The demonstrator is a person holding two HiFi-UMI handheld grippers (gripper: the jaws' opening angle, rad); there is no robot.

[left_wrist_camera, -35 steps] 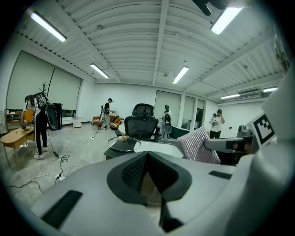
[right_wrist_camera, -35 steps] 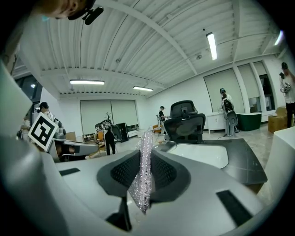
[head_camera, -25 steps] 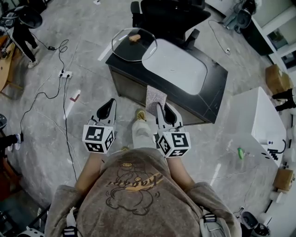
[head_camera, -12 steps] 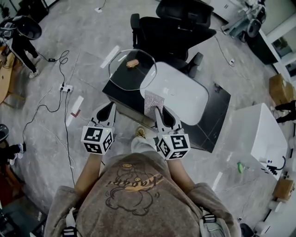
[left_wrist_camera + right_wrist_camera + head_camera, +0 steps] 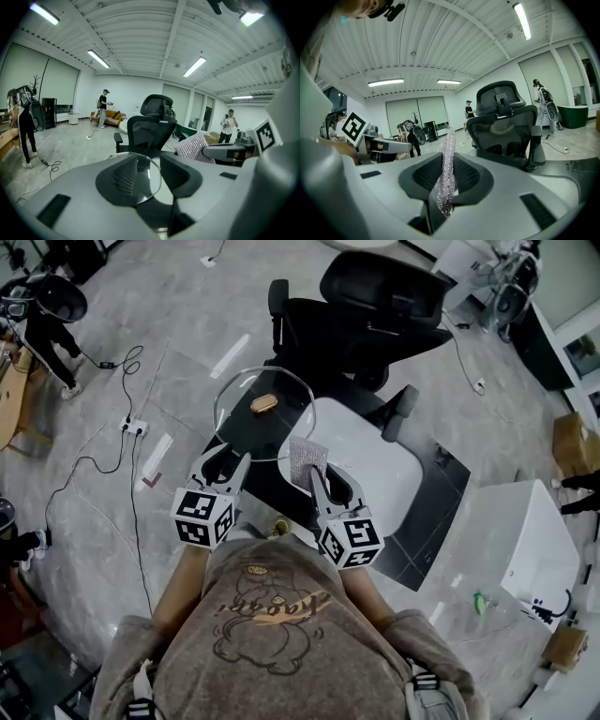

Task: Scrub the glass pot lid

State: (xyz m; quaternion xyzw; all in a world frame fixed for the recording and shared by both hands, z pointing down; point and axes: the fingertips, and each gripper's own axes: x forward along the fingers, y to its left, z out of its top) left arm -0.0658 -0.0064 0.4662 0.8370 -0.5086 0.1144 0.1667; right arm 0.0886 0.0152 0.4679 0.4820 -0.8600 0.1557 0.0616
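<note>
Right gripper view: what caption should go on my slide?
Right gripper pinches a sparkly cloth, black office chair straight ahead.

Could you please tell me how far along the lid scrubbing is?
Done: the right tongs are clamped on the sparkly scrubbing cloth. In hand: the left tongs have just been opening, with the rim of the glass lid between them, not yet gripped. Left: gripping the lid and, apparently, all the scrubbing.
</note>
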